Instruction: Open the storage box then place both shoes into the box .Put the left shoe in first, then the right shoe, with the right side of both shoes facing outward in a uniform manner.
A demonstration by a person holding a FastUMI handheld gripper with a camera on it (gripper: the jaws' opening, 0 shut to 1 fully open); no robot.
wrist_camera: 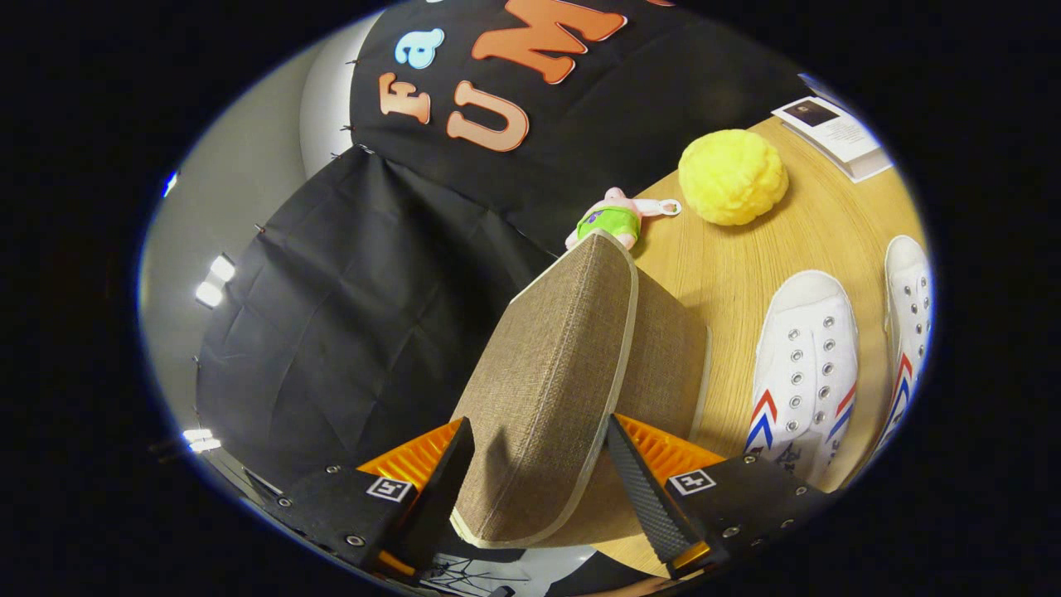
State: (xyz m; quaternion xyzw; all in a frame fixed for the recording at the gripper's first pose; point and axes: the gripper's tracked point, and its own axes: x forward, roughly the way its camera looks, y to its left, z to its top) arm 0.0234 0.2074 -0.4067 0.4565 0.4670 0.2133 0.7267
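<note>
Gripper (539, 481) fingers stand on either side of the storage box lid (547, 390), a brown woven-fabric panel with a pale trim along its edge; the lid is lifted and tilted up on edge, running forward from between the fingers. Both fingers (452, 481) look to be against the lid's two faces, clamped on it, though the contact on the right side is partly hidden by the lid's trim. Behind the raised lid, a further brown fabric panel of the storage box (663, 356) slopes down toward the wooden table (729, 274). Two white canvas shoes with metal eyelets and red and blue chevron stripes lie on the table well to the right of the fingers: the nearer shoe (808, 365) just beside the box, the farther shoe (908, 332) next to it, toes pointing away. Beyond the lid's far corner sits a small pink plush toy in a green top (613, 220), and near it a fluffy yellow ball (732, 177). A white booklet (837, 133) rests at the table's far edge.
</note>
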